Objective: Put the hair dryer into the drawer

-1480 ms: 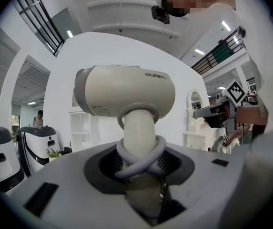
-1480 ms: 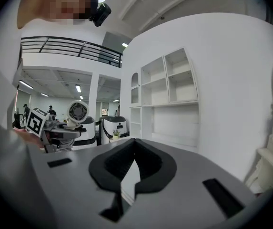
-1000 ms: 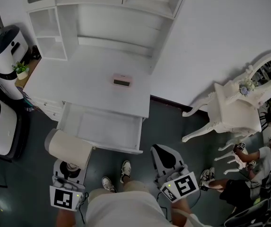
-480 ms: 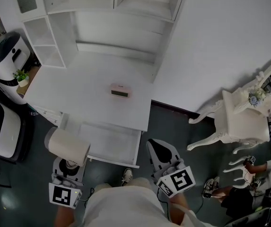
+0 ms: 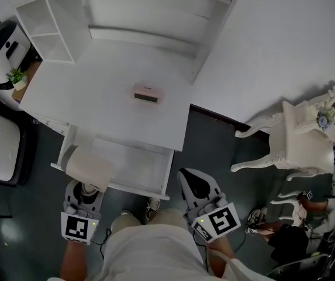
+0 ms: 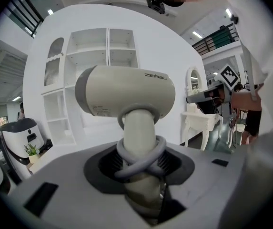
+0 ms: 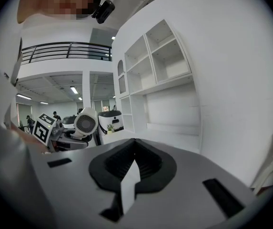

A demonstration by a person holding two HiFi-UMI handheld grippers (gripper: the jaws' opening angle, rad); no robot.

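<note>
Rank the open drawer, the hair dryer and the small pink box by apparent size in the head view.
1. drawer, largest.
2. hair dryer, though it is likely nearer the camera, which inflates it.
3. pink box, clearly smallest.

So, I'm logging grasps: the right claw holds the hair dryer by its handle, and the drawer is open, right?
Wrong claw: the left claw holds the hair dryer by its handle, per the left gripper view. The drawer is open.
</note>
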